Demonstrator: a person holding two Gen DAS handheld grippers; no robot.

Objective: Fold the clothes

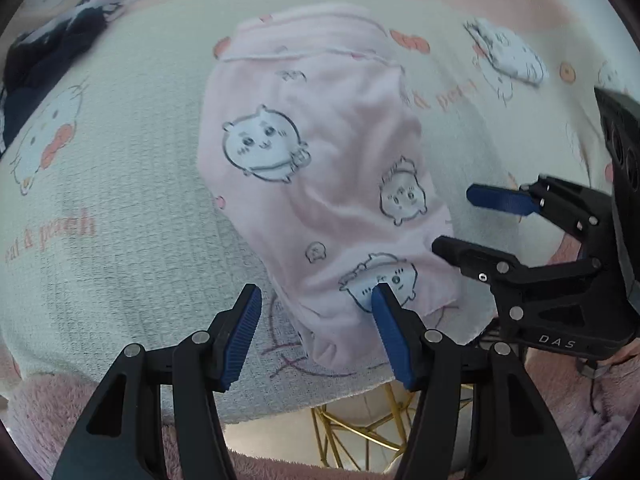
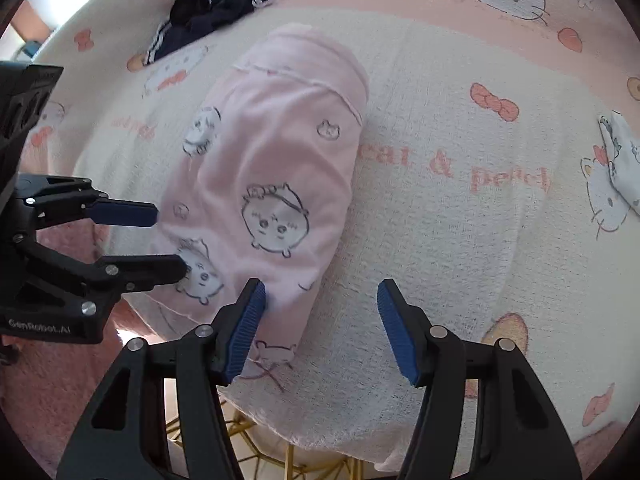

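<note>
Both claws stand open and hold nothing. Low in the left wrist view, the left claw (image 1: 316,332) sits at the near end of the pink garment (image 1: 320,168), its right-hand finger over a printed cartoon face. In the right wrist view the right claw (image 2: 320,328) has its left-hand pad against the same near end, and the other claw reaches in from the left edge of the frame.

That garment, pink with round cartoon animals, lies in the middle of both frames on a cream and pink blanket (image 2: 460,220), already doubled into a long narrow shape with a stitched band at its far end. Whether another fold is due or it lies finished, I cannot tell.

It looks thin, soft and light. It should bunch and slide rather than hold a crease, so pinching an edge or corner through all layers seems the safest hold.

A dark garment with white stripes (image 2: 208,12) lies at upper left, a white patterned piece (image 2: 624,160) at the right edge.

Readable writing: "DAS" and "GenRobot.AI" on the claw bodies, "cat & peach" on the blanket.
</note>
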